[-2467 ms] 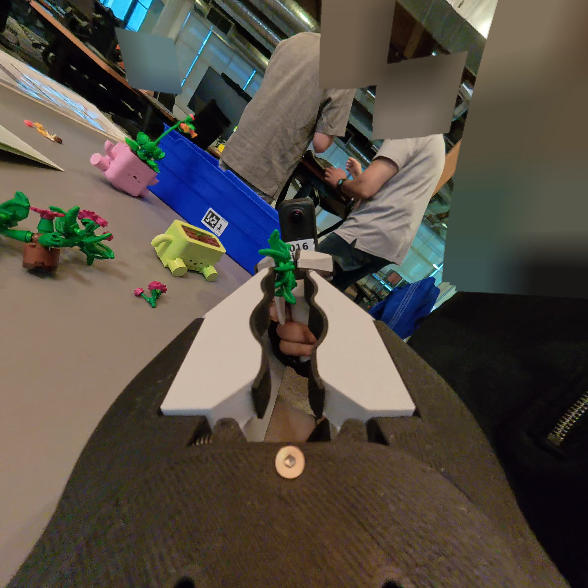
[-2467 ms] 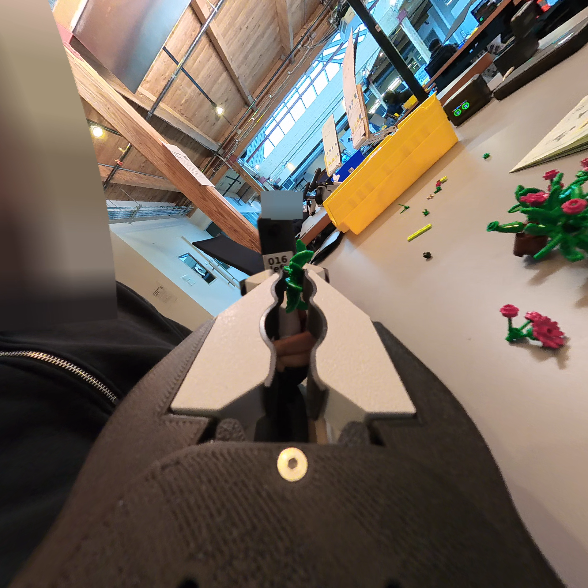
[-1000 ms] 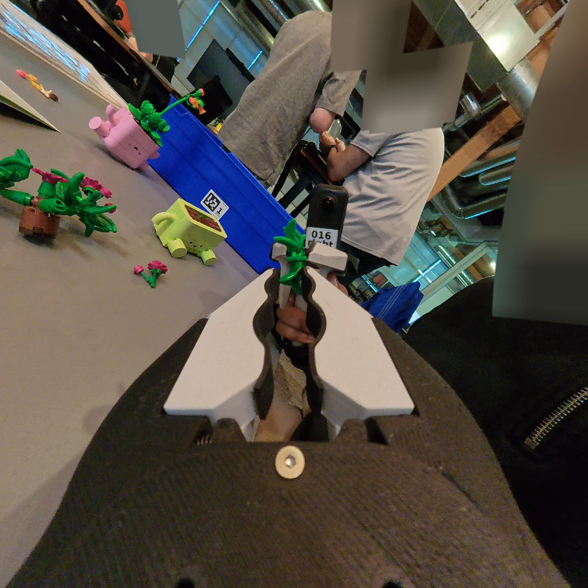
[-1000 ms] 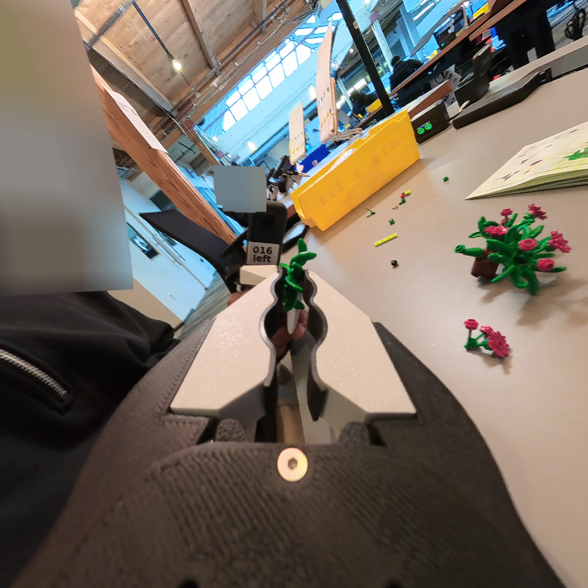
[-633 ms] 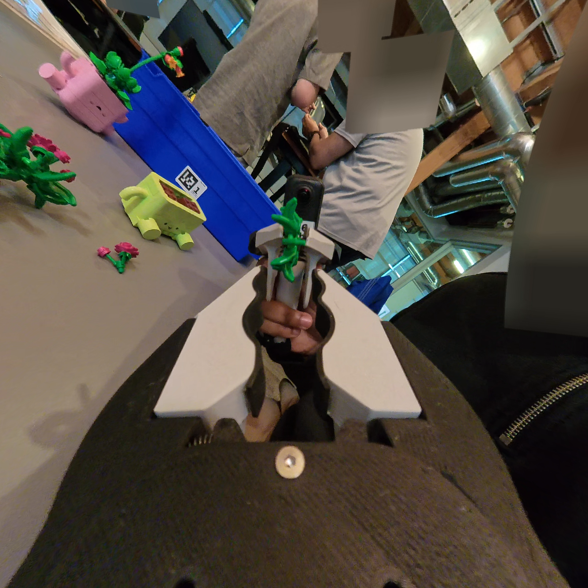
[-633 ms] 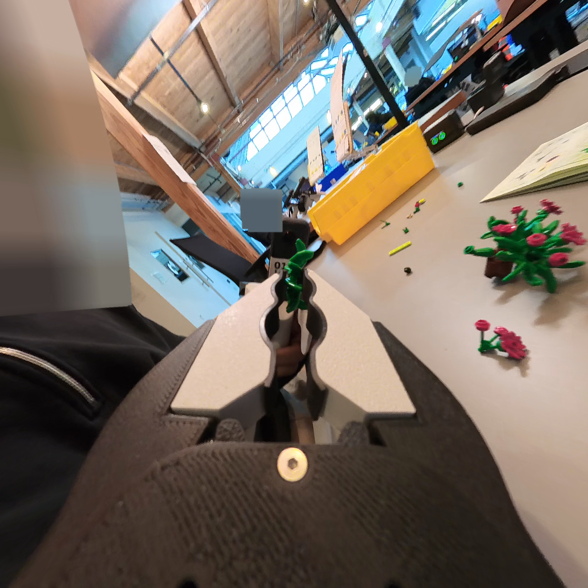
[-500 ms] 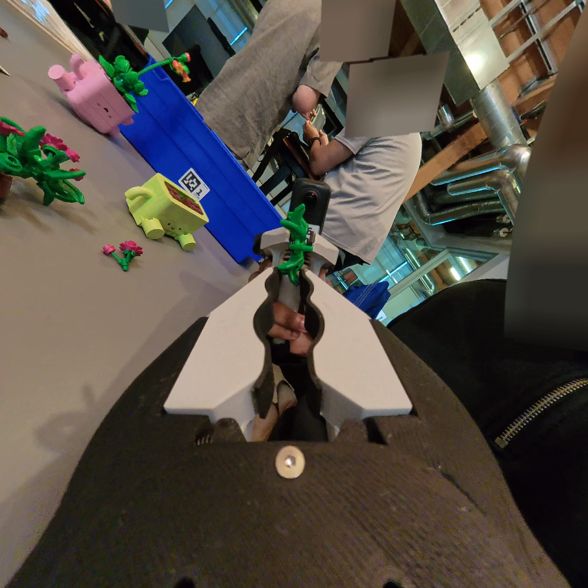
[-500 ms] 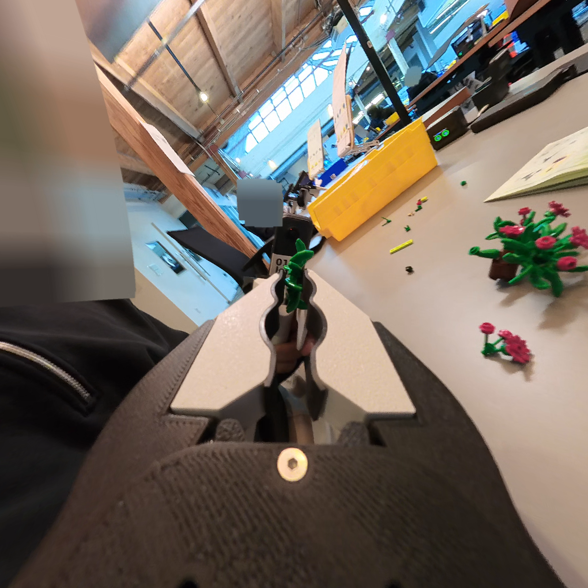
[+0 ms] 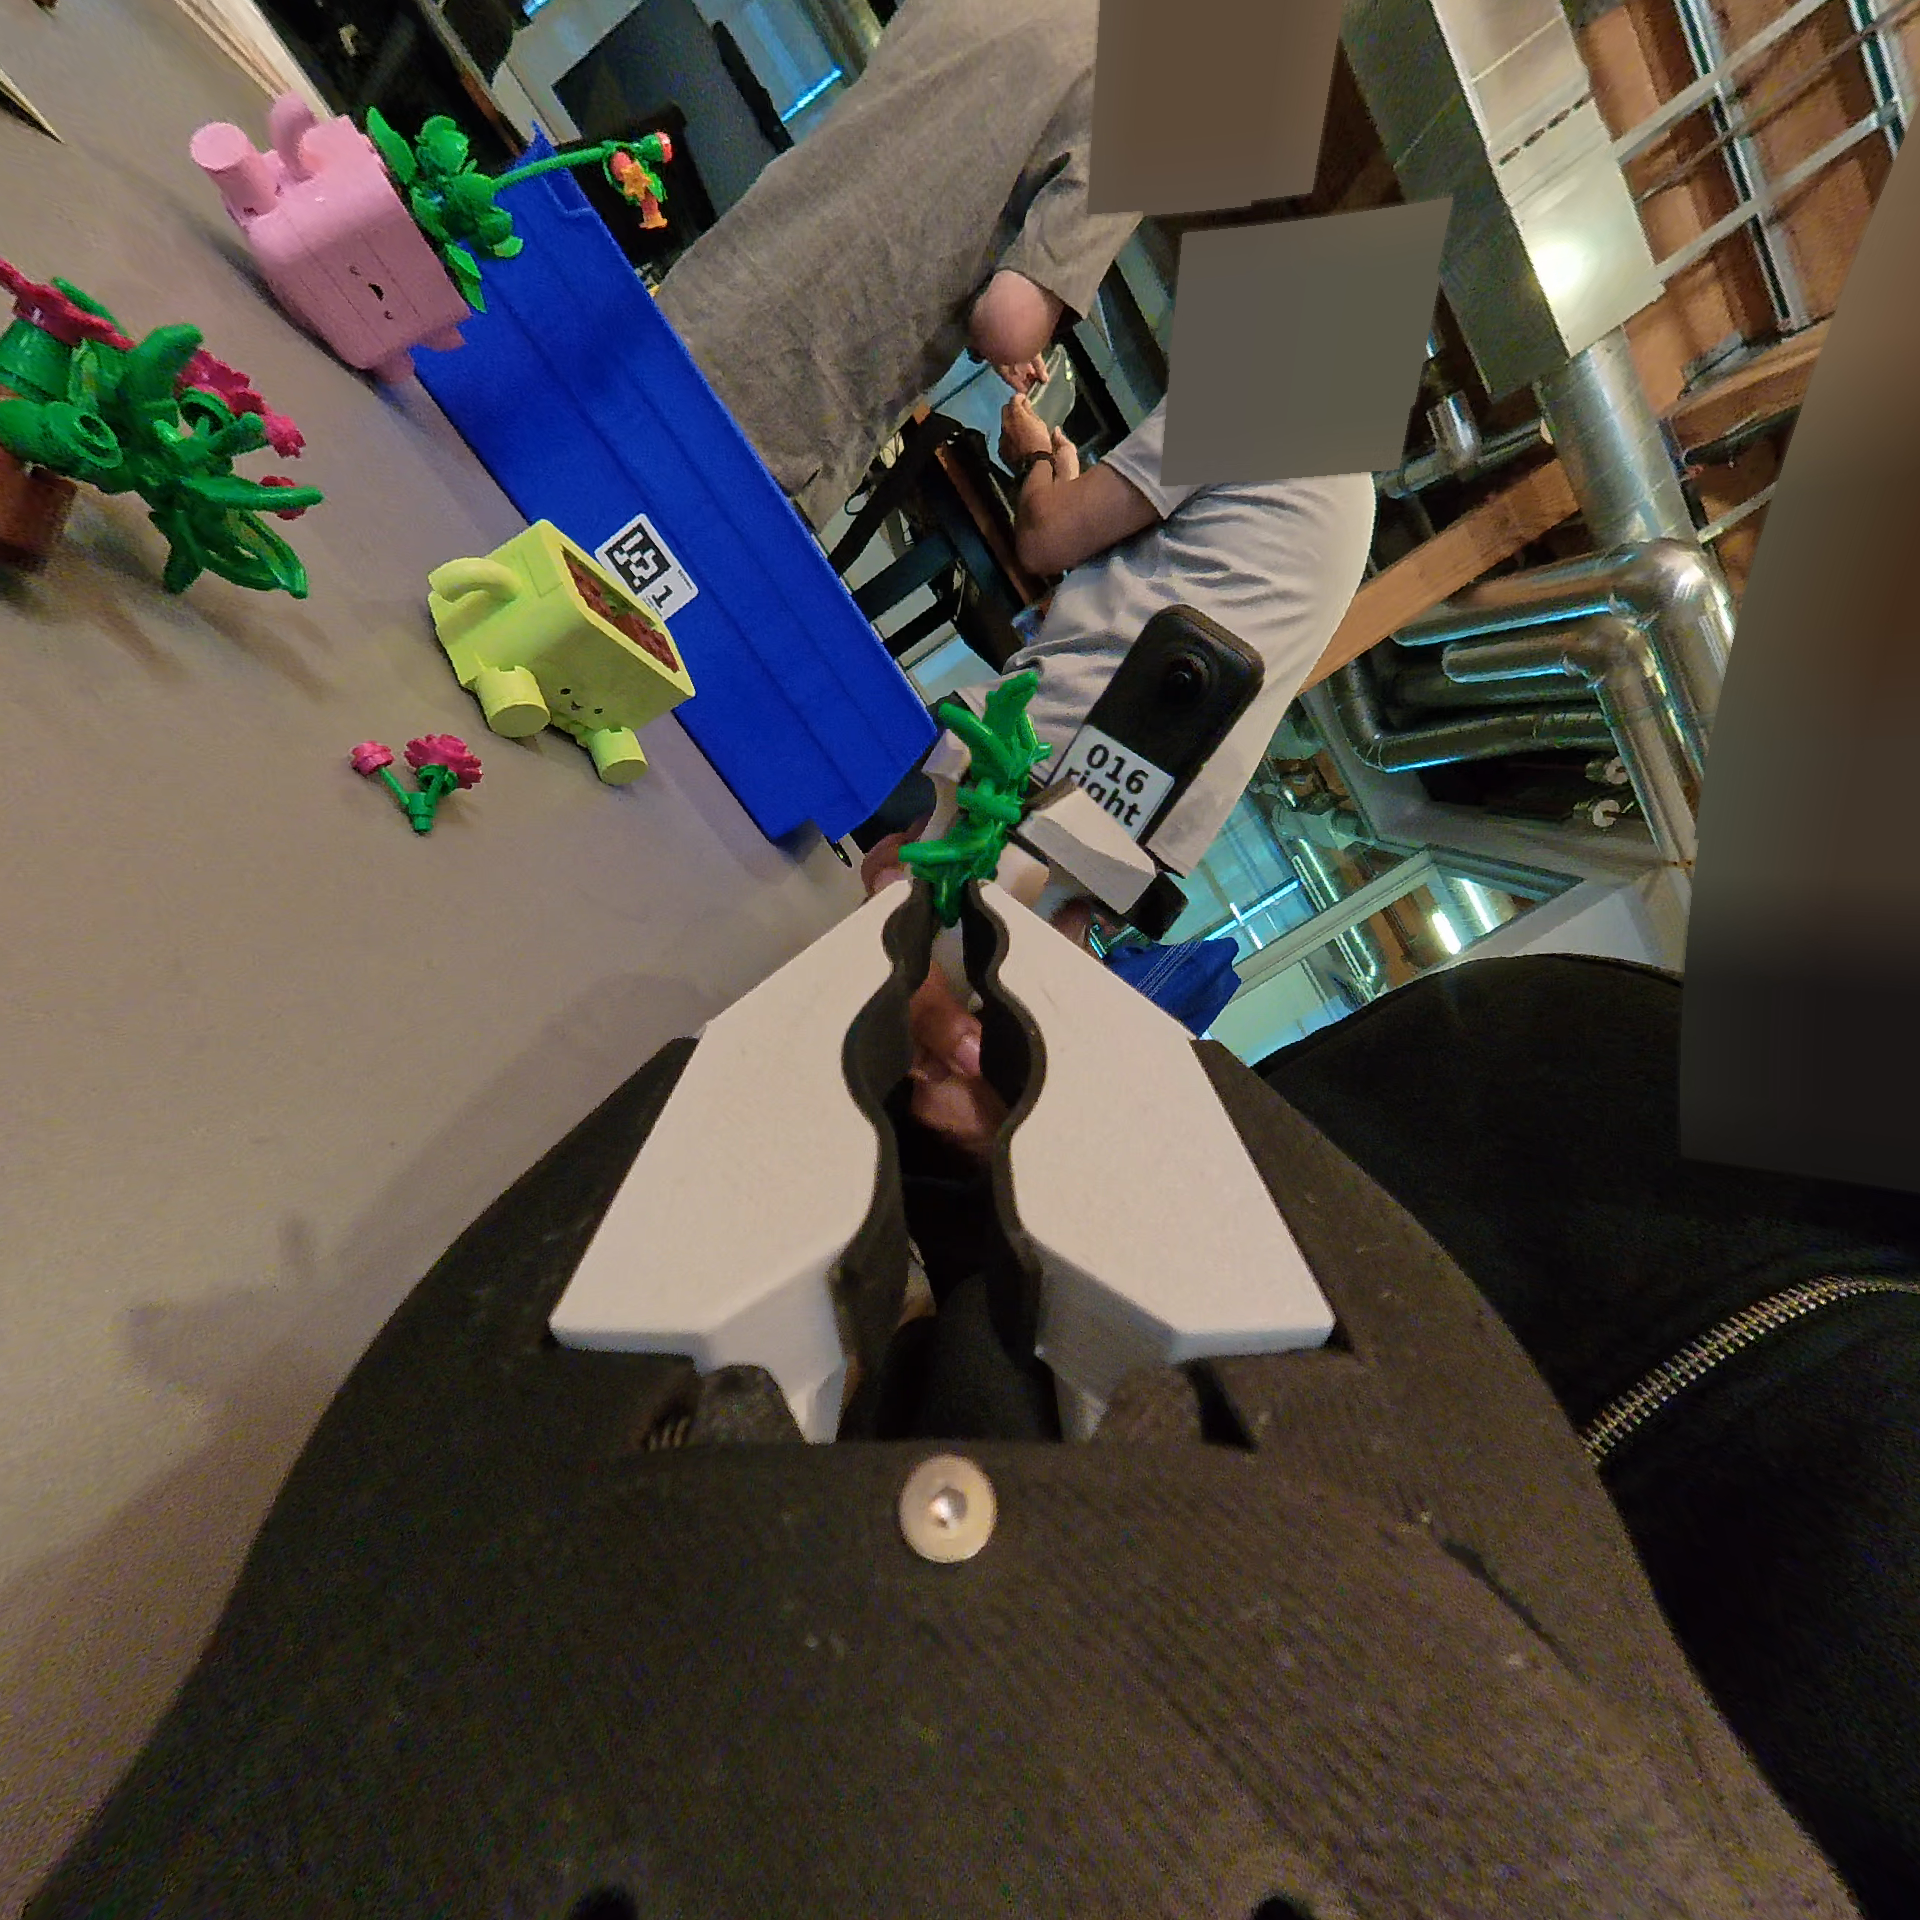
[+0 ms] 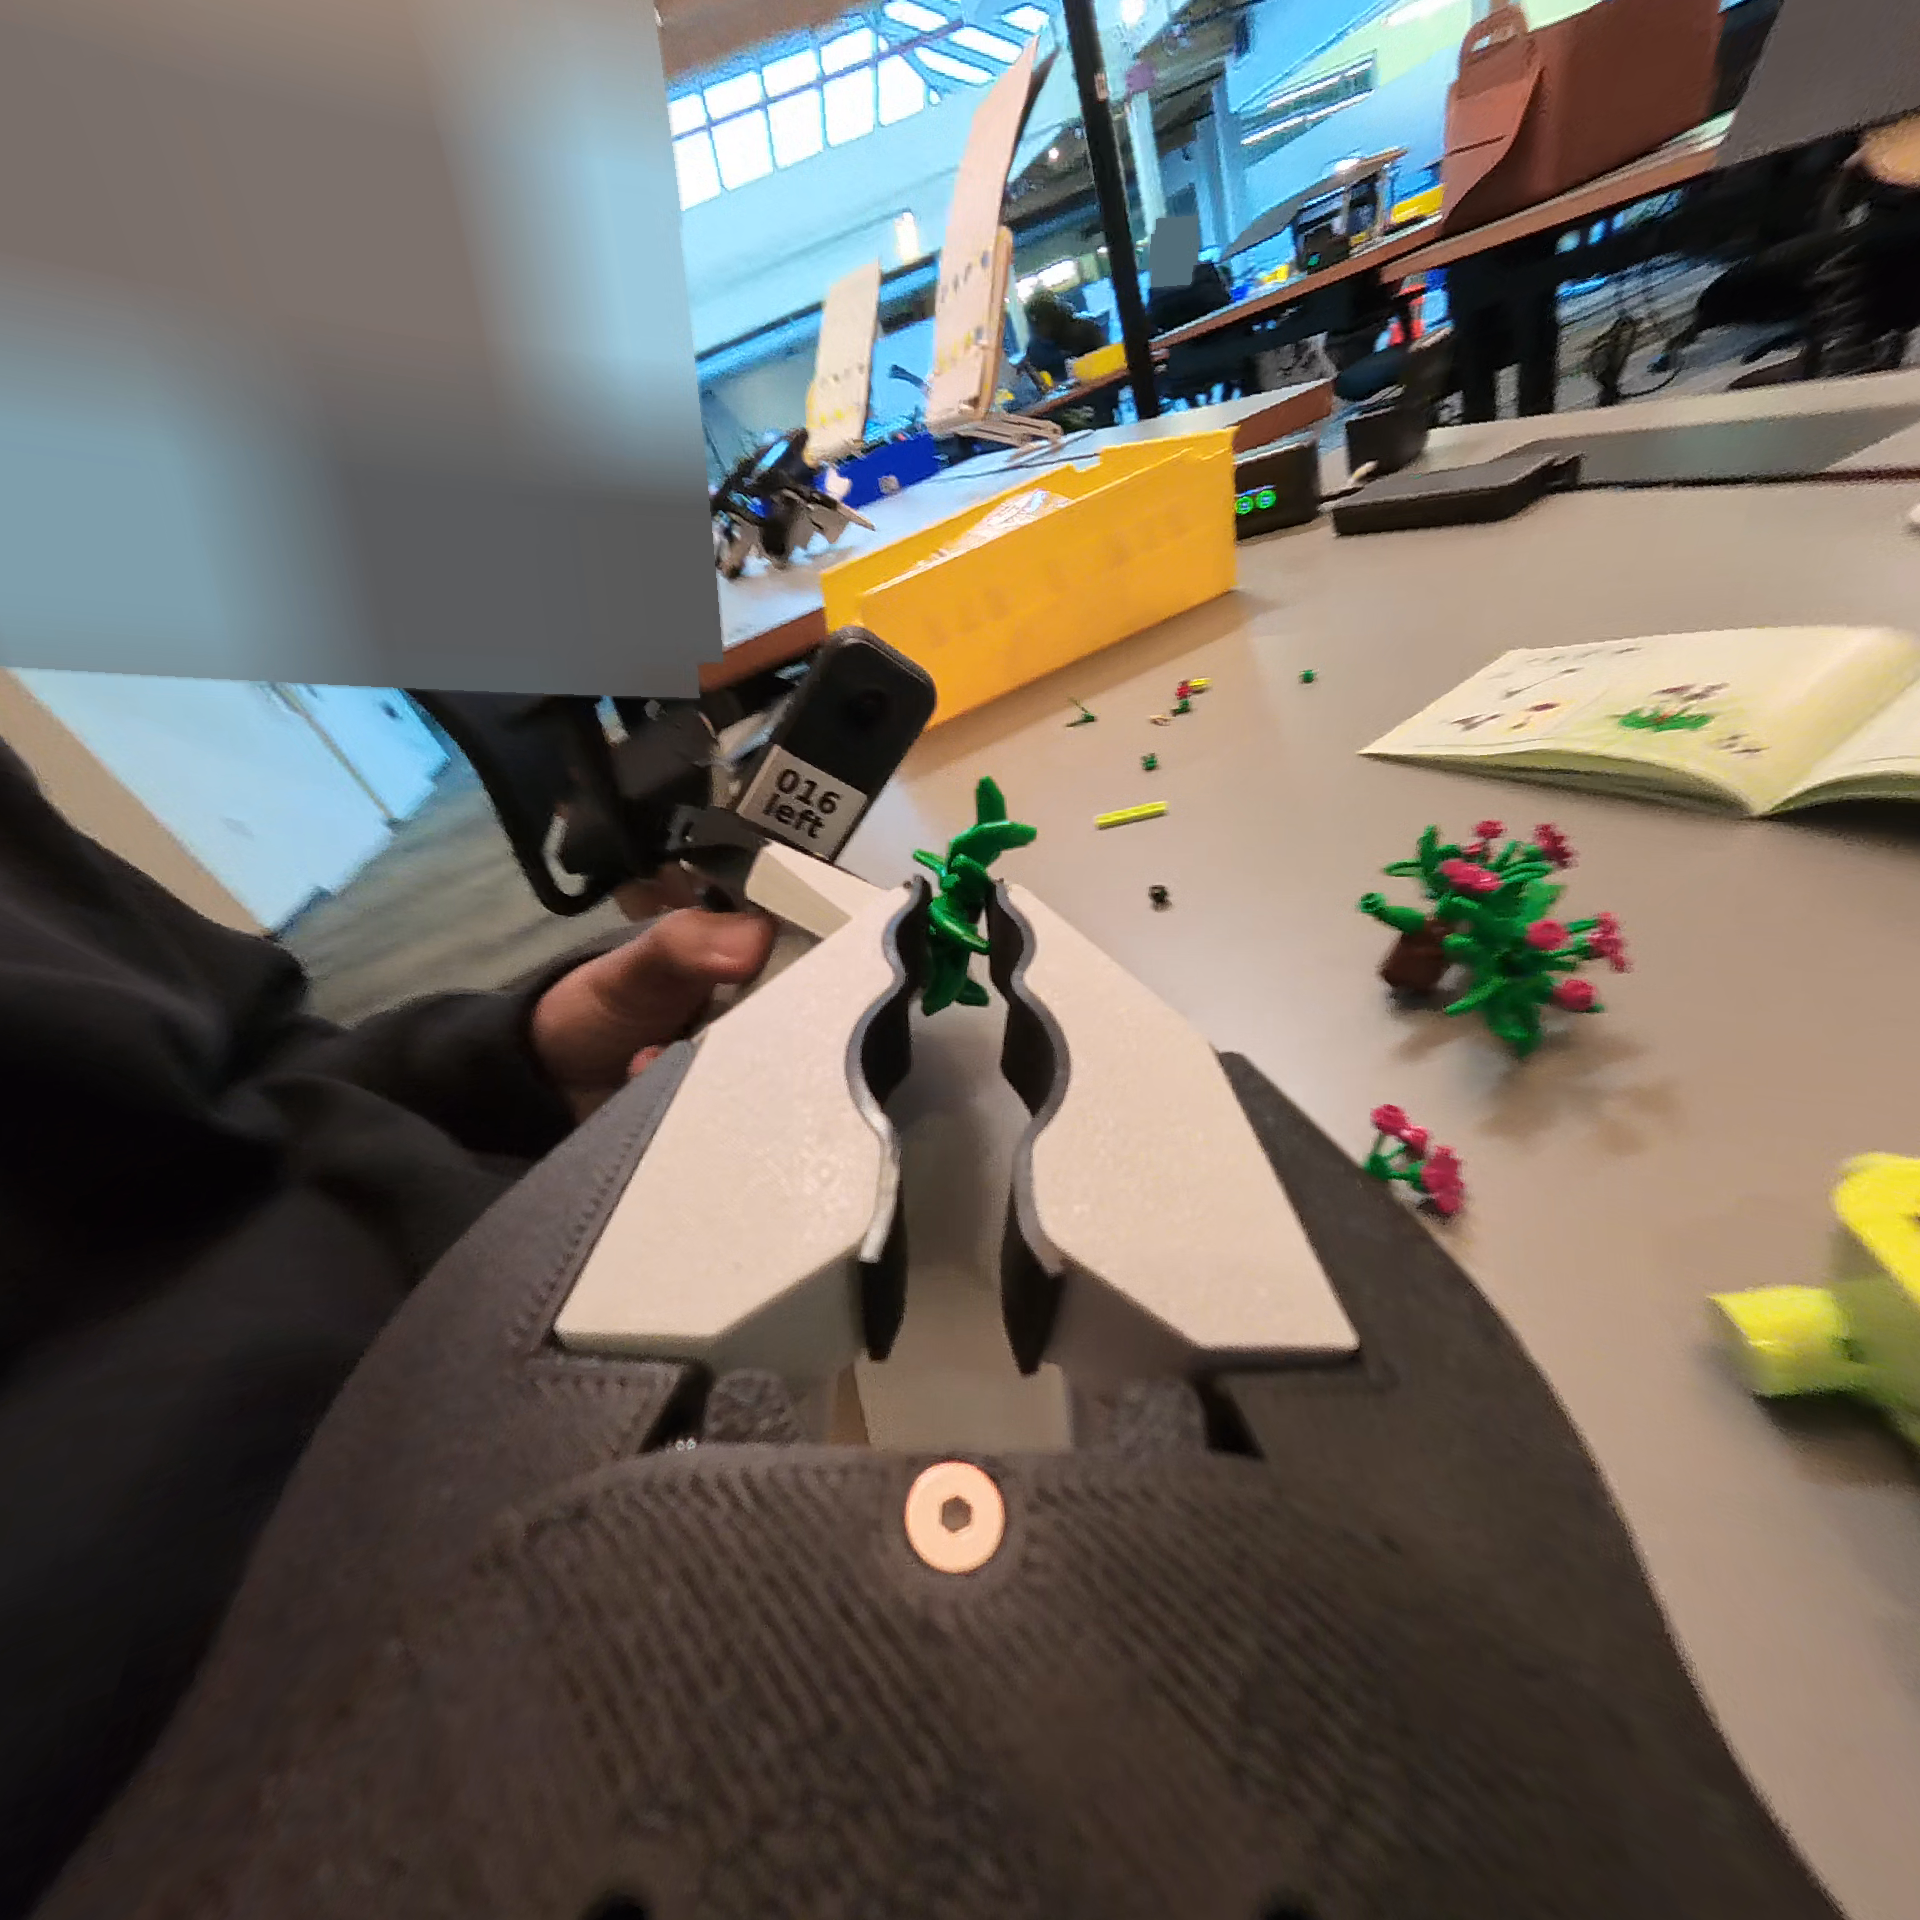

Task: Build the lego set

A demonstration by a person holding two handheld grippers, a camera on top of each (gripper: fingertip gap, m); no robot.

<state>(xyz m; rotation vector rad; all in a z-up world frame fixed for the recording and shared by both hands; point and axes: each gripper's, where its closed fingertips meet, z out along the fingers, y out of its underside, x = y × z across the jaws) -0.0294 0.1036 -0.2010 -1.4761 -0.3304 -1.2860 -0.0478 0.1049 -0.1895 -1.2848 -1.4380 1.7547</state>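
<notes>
A green leafy lego stem (image 9: 982,800) is held in the air near the table's edge. My left gripper (image 9: 948,902) is shut on the stem's lower end. My right gripper (image 10: 956,914) is also shut on the stem (image 10: 961,904), which pokes out past its tips. The two grippers meet at an angle: a finger (image 9: 1086,847) of the right one shows just right of the stem, and a finger (image 10: 800,894) of the left one just left of it. A flowering lego plant (image 10: 1496,945) in a brown pot lies on the table, with a small pink flower sprig (image 10: 1418,1158) beside it.
A lime lego pot (image 9: 561,644), a pink lego pot (image 9: 332,234) and a blue bin (image 9: 665,520) stand on one side. A yellow bin (image 10: 1039,582), an open booklet (image 10: 1662,727) and loose bits (image 10: 1130,816) lie farther off. Two people stand behind the blue bin.
My left gripper opened briefly about 0.6 s ago and has shut on the stem again. The grippers have swung from head-on to an angle, and the right view now tilts down over the table.
</notes>
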